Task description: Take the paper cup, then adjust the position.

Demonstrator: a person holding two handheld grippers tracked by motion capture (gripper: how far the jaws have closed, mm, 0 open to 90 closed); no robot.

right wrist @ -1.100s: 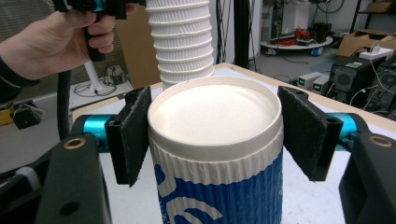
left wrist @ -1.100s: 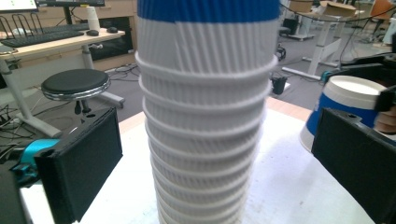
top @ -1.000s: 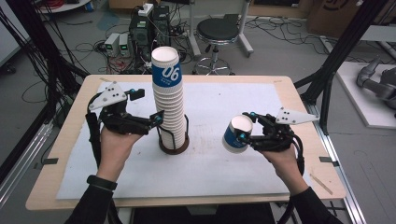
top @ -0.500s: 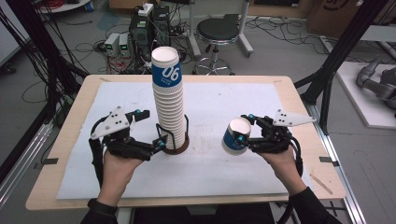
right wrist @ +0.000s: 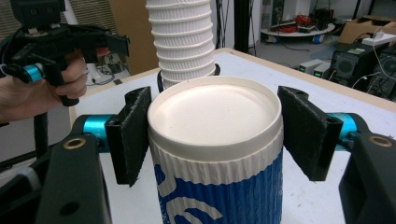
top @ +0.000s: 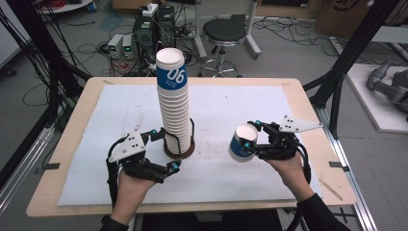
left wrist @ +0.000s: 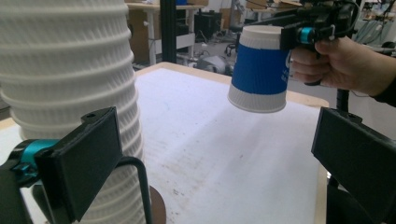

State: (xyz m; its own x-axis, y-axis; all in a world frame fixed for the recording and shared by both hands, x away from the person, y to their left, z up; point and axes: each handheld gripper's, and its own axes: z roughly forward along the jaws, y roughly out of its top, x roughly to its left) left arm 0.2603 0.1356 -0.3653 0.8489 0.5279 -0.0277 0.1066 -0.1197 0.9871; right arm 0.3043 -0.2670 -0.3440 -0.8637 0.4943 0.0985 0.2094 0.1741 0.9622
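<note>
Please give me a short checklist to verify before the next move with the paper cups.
1. Right gripper closed on single cup: ok.
2. Cup clear of the table: ok, it hangs above the white mat in the left gripper view.
3. Cup stack upright in its holder: ok.
4. Left gripper open beside the stack base: ok.
5. Left pads touching the stack: cannot tell.

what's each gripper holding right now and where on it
The right gripper clamps a single white-and-blue ribbed paper cup by its sides just below the rim. The left gripper holds nothing; its jaws stand open beside the tall stack of white paper cups.
</note>
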